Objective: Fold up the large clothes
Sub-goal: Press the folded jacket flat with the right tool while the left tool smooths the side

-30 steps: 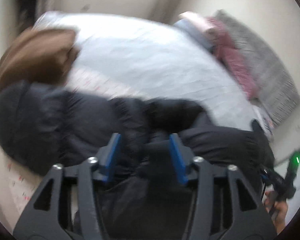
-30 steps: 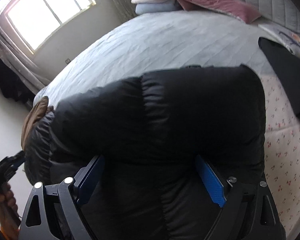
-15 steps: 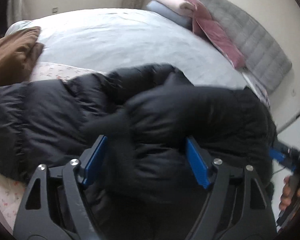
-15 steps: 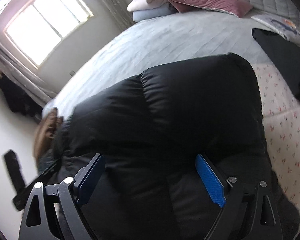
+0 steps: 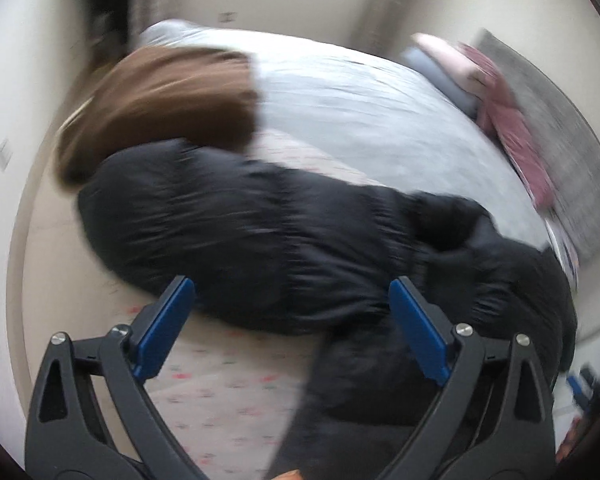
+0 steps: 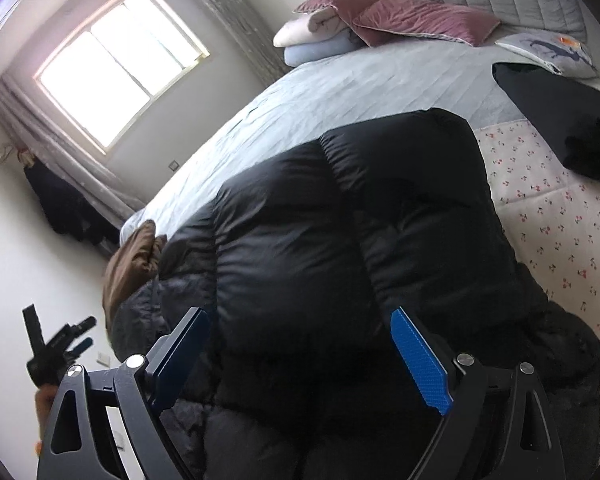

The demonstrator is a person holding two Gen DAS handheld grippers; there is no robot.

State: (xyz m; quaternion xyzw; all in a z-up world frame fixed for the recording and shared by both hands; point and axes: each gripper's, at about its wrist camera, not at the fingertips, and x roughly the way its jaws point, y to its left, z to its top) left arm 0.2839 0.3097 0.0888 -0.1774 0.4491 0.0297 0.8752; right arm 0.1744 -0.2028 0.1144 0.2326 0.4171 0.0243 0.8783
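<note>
Left wrist view: the jaws of the left gripper (image 5: 290,318) stand wide and have just been opening, the 2 blue pads pressing on nothing; the black puffer jacket (image 5: 260,236) lies across the gap beyond the tips, its lower part running under the right-hand finger. Under the jaws is a white sheet with small red prints (image 5: 224,384). Beyond the jacket, up and left of the jaws, sits a brown garment (image 5: 172,96) on the pale grey bedspread (image 5: 360,108). The picture is blurred; no writing can be read.

Right wrist view: the right gripper (image 6: 300,354) also stands wide, with the jacket's quilted bulk (image 6: 340,240) filling the space between the fingers; whether the pads touch it is not clear. Far beyond the jaws lie maroon pillows (image 6: 416,20); to their right, another black garment (image 6: 560,120). No label shows.
</note>
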